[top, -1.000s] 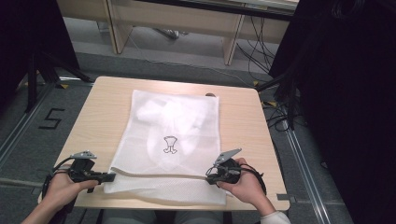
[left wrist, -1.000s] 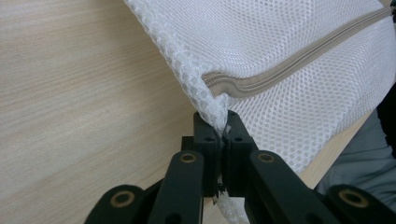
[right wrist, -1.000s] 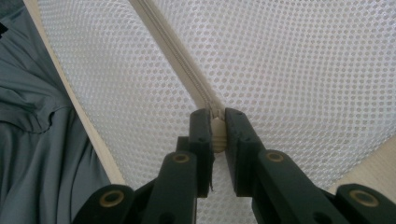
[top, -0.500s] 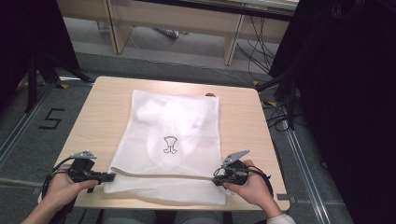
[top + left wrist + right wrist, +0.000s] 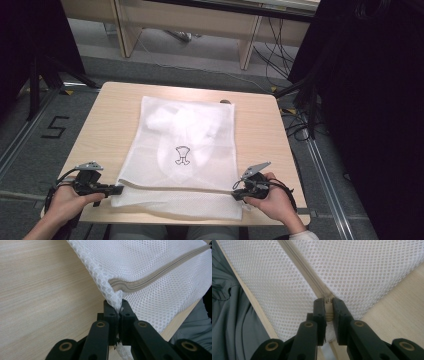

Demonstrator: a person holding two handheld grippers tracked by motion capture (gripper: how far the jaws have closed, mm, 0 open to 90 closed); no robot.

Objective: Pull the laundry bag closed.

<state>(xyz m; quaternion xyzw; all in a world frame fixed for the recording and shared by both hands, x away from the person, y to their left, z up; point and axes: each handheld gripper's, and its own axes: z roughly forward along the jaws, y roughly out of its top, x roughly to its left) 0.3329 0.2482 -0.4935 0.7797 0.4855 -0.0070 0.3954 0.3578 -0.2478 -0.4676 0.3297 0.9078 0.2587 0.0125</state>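
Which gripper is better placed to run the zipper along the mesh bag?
Right: the right gripper is shut on the zipper pull, while the left gripper pinches the mesh bag corner, likely anchoring it.

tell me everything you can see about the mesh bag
The mesh bag is white, fine-holed netting, lying flat on the wooden table, with pale contents and a small black printed figure. A beige zipper runs along its near edge. The left gripper pinches its mesh corner; the right gripper clamps the zipper's other end.
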